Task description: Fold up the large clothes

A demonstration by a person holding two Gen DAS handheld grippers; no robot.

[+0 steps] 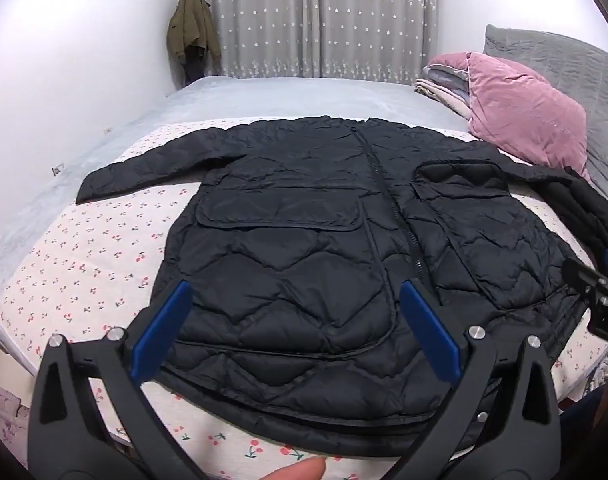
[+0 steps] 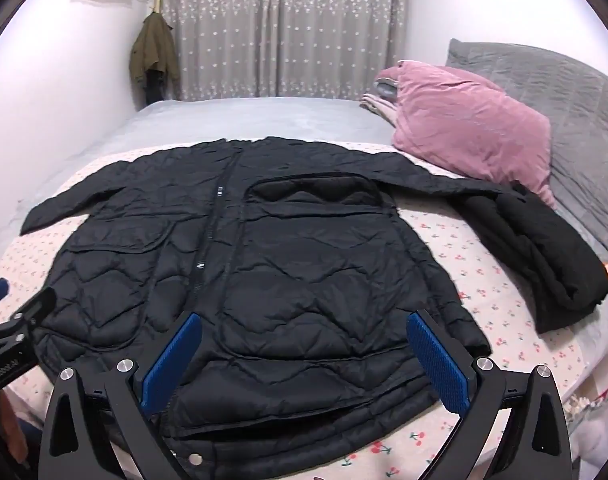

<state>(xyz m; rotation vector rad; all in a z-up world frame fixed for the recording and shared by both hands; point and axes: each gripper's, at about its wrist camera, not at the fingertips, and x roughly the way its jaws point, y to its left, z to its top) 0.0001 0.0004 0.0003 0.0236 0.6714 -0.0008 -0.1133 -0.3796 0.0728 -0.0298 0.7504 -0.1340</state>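
Seen from the left wrist, the black quilted jacket (image 1: pixel 324 240) lies flat and front-up on the cherry-print sheet (image 1: pixel 84 264), hem toward the camera and collar toward the curtains (image 1: pixel 316 20); its zip runs straight away from the jaws, so the long axis points forward. The left gripper (image 1: pixel 296 328) hovers over the hem with its blue pads spread wide and nothing between them — released; the hem's left corner lies just beside its left pad. One sleeve (image 1: pixel 144 168) stretches out to the left, well apart from the fingers.

From the right wrist, the jacket fills the middle of the bed, and the right gripper (image 2: pixel 304 360) hangs over the hem's right half, likewise parted and empty; the other sleeve (image 2: pixel 444 176) reaches toward the pink pillow (image 2: pixel 472 132), stopping near a second dark garment (image 2: pixel 544 256) bundled at the bed's right side.

Each jaw sits nearest its own hem corner, so a first fold probably starts there — or with the sleeves, each on its gripper's own side.
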